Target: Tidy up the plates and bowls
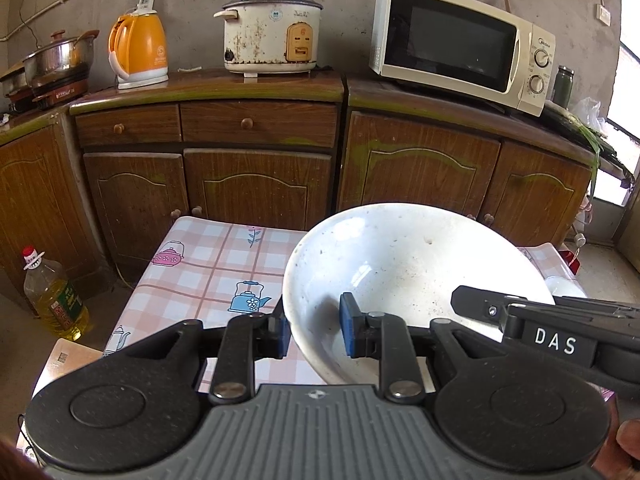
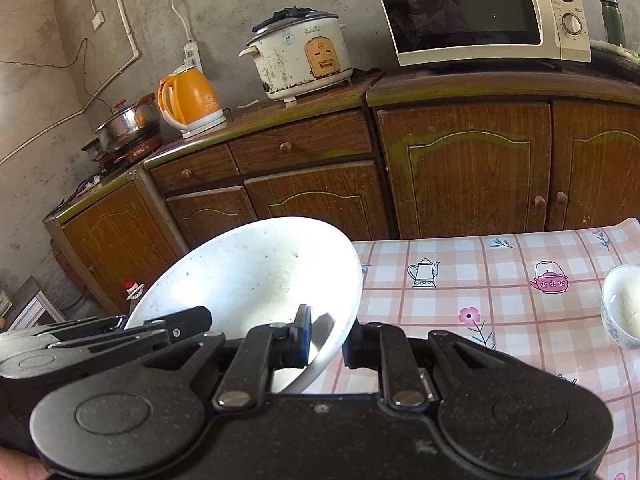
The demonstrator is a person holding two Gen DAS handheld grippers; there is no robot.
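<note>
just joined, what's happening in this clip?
A person holds a large white bowl with both grippers. The left gripper clamps its left rim, the right gripper its right rim, and the bowl is tilted above the checked table. A small bowl sits at the table's right edge.

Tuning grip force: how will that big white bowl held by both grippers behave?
Big white bowl looks glazed ceramic: probably rigid, heavyish, chippable. Left gripper and right gripper pinch only its thin rim, so the smooth glaze may slip or pivot.
</note>
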